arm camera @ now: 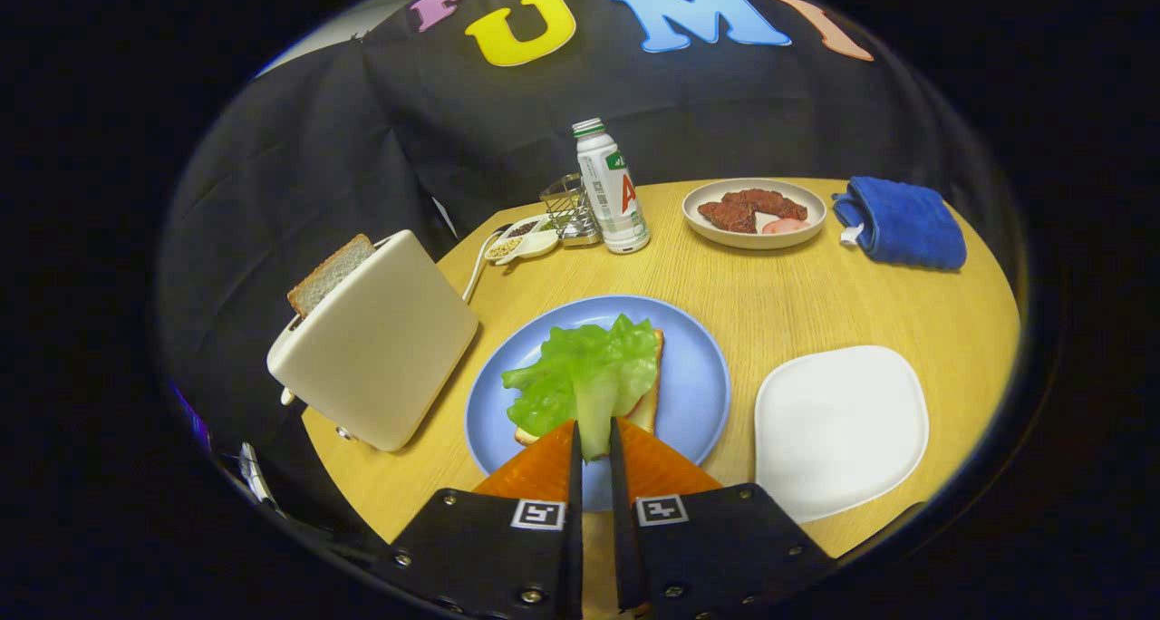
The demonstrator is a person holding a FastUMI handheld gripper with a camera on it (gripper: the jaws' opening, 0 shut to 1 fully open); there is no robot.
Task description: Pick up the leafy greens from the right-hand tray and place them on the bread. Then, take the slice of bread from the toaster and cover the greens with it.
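Claw point(594, 439) pinches greens point(584, 375) over wooden table point(779, 303) (black-draped booth).

The gripper point(594, 439) points toward twelve o'clock, its two fingers point(544, 466) nearly closed, a narrow gap between the tips. Both tips pinch the pale stem of the leafy greens point(584, 375) held there.
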